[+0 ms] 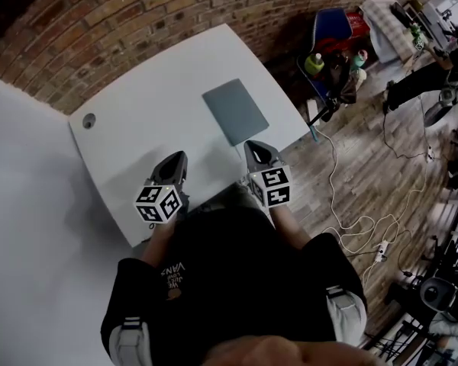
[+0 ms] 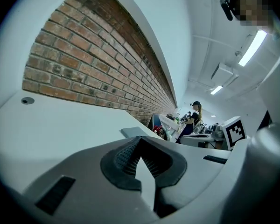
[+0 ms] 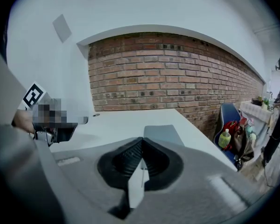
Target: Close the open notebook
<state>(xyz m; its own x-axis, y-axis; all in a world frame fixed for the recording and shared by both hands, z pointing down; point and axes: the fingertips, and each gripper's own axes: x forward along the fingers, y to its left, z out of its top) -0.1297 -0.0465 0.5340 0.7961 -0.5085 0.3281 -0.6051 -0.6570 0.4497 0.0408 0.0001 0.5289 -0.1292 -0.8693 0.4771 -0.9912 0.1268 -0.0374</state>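
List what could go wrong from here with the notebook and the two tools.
1. The notebook already looks closed and lies near the table's edge: a nudge from the right tool might slide it off.
2. The left tool and right tool are both shut and empty; poking the notebook with closed tips could scuff it.

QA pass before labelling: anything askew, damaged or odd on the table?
Nothing stands out. The thin grey-green notebook lies flat and closed on the white table, with no visible damage. The left gripper and right gripper are shut, empty, short of it.
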